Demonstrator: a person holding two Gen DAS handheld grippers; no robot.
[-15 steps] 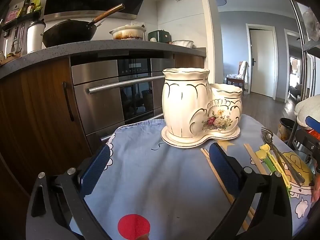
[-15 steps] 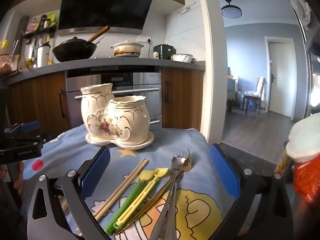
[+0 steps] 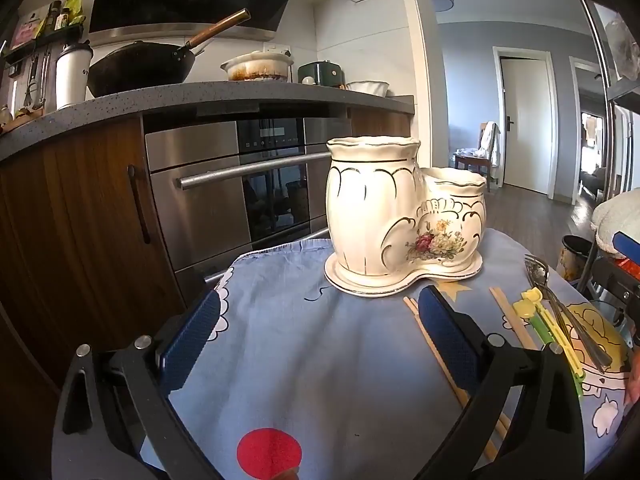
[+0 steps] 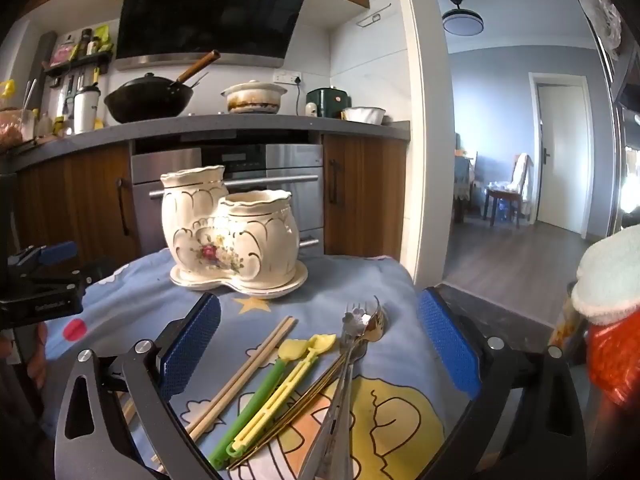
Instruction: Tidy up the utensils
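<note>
Two grippers hovering over a messy utensil pile

Blue tablecloth (image 4: 360, 276) is carrying the cream ceramic holder (image 4: 234, 236) at the far side; nearer, chopsticks (image 4: 244, 372), green and yellow plastic spoons (image 4: 280, 384) and metal cutlery (image 4: 352, 344) are lying loose. Right gripper (image 4: 320, 344) is gaping wide above them, left gripper (image 3: 316, 340) spread wide, gripping nothing.
</note>
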